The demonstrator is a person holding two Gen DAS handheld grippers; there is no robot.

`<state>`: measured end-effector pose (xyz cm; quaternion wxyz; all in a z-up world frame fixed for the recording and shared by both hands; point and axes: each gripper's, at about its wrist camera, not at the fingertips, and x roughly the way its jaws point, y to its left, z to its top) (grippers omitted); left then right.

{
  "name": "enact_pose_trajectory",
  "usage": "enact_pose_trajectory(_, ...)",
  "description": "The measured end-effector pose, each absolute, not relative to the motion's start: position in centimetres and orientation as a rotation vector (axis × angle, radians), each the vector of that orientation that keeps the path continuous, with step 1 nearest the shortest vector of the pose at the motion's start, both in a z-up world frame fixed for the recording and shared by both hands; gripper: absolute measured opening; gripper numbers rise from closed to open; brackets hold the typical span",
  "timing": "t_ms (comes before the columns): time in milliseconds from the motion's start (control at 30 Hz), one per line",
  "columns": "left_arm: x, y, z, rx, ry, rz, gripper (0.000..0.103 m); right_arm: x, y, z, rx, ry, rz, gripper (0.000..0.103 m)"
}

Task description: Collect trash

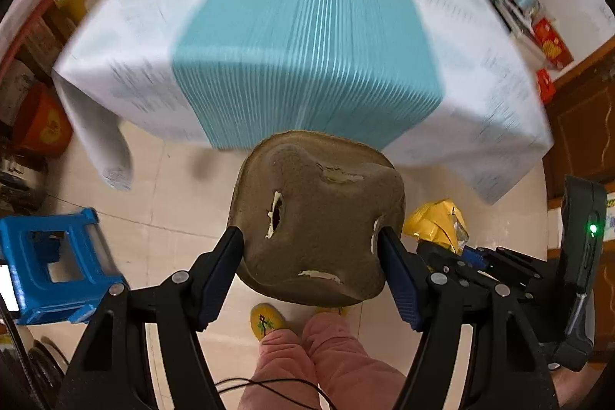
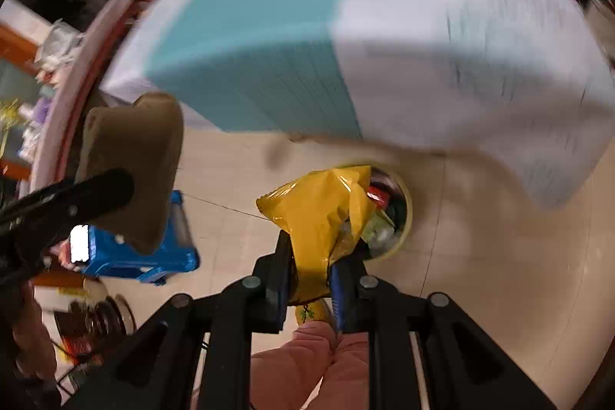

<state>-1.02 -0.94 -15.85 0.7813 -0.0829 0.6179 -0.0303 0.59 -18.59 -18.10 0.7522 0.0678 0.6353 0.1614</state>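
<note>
Brown pulp tray, dented, torn, clamped in left tool, right tool pinching yellow wrapper

Bin on the floor before the table.

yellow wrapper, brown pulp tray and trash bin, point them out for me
yellow wrapper [image 2: 319,218], right wrist view, middle of its crinkled face
brown pulp tray [image 1: 319,218], left wrist view, centre of underside
trash bin [image 2: 405,214], right wrist view, rim
</note>
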Motion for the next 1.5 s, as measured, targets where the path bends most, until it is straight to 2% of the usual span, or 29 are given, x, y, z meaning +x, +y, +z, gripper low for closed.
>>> enact_pose_trajectory(333, 1.0, -2.8, -31.8, -0.178, 1.408, -0.081, 0.070, 0.7, -20.3, -34.1, 0.330, 1.444, 0.180, 0.018)
enact_pose_trajectory(633, 3.6, -4.1, -38.5, -0.162, 1.412, -0.103, 0.071, 2.7, -21.5, -42.3, 0.436, 1.440, 0.143, 0.024)
enact_pose_trajectory(667, 3.8, -4.1, -38.9, -0.158, 1.410, -0.100, 0.073, 3.0, -21.5, -42.9, 0.444, 1.440, 0.146, 0.024)
enact_pose_trajectory(700, 4.1, -4.1, -39.2, -0.154, 1.406, -0.100, 0.081, 3.4, -21.5, -43.3, 0.447, 1.440, 0.145, 0.026)
enact_pose_trajectory(733, 4.2, -4.2, -39.2, -0.153, 1.405, -0.102, 0.086, 3.6, -21.5, -43.8, 0.451, 1.440, 0.143, 0.028)
enact_pose_trajectory(767, 4.3, -4.3, -39.3, -0.154, 1.402, -0.102, 0.092, 3.6, -21.6, -44.1, 0.453, 1.441, 0.142, 0.038)
enact_pose_trajectory(800, 4.4, -4.2, -39.4, -0.154, 1.397, -0.101, 0.093, 3.7, -21.7, -44.2, 0.453, 1.442, 0.135, 0.047)
enact_pose_trajectory(967, 4.0, -3.0, -38.8, -0.150, 1.390, -0.079, 0.093, 4.5, -21.7, -43.8, 0.453, 1.420, 0.114, 0.059)
enact_pose_trajectory(1300, 2.9, -1.7, -32.6, -0.156, 1.328, -0.063, 0.093, 4.0, -21.7, -39.6, 0.407, 1.408, 0.138, 0.059)
enact_pose_trajectory(1500, 1.9, -1.6, -24.8, -0.158, 1.277, -0.090, 0.093, 2.5, -21.5, -33.1, 0.386, 1.390, 0.156, 0.059)
